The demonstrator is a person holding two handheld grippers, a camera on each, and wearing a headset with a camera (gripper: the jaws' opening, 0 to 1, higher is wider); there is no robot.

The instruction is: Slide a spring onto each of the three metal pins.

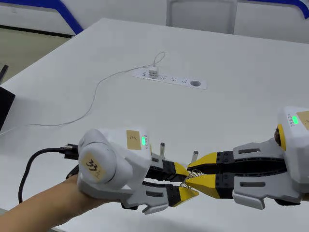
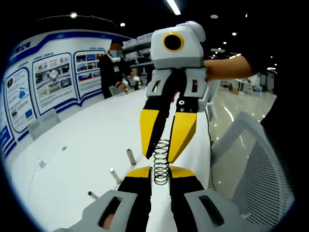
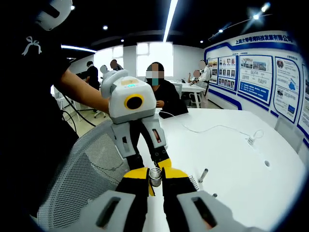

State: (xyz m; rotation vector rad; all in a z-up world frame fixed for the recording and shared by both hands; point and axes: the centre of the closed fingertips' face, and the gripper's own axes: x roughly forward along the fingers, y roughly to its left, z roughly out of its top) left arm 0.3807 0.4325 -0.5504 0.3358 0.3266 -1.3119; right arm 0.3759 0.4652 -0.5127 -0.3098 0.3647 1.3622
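Observation:
A small steel spring (image 2: 161, 162) hangs above the table between both grippers, which meet tip to tip. My right gripper (image 1: 189, 180) comes in from the right and is shut on one end of the spring (image 3: 155, 176). My left gripper (image 1: 189, 181) faces it from the left, its jaws close against the other end, near my left gripper (image 2: 161, 176) tips. Three short metal pins (image 2: 131, 156) (image 2: 114, 175) (image 2: 92, 195) stand bare in a row on the white table. Two pins (image 1: 162, 148) (image 1: 194, 155) rise just behind the gripper tips.
A white power strip (image 1: 170, 79) with a plugged-in adapter and a thin cable lies further back on the table (image 1: 231, 111). A black cable (image 1: 34, 162) trails from the left gripper. A mesh chair (image 3: 91, 169) stands by the table edge. People sit at tables beyond.

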